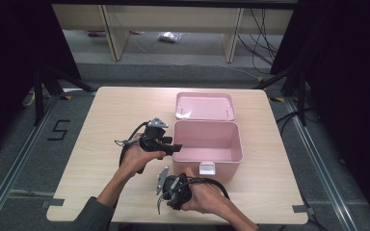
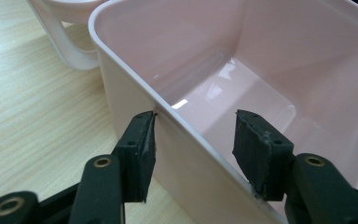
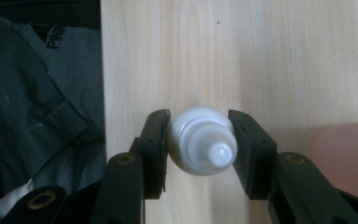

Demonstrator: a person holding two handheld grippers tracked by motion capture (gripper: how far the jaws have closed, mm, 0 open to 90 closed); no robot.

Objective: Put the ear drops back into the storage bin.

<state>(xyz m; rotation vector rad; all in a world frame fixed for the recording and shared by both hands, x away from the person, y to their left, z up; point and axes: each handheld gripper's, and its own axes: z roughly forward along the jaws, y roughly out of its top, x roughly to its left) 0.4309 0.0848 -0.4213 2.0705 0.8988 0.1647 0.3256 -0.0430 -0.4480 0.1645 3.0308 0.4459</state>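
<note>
An open pink box (image 1: pixel 221 169) stands in the middle of the wooden table, and I see nothing inside it. My left gripper (image 1: pixel 176 148) straddles its left wall (image 2: pixel 130 88): one pad outside, the other inside, jaws (image 2: pixel 196 116) apart. Near the table's front edge my right gripper (image 1: pixel 171 192) points down at the tabletop. In the right gripper view a small white bottle (image 3: pixel 200 140) with a nozzle cap sits between its jaws (image 3: pixel 198 113), both pads against its sides.
The box's pink lid (image 1: pixel 204 106) lies flat just behind it, its handle (image 2: pixel 74 51) near the box's corner. A white latch (image 1: pixel 207 168) hangs on the box's front wall. The person's dark clothing (image 3: pixel 37 93) lies past the table's front edge.
</note>
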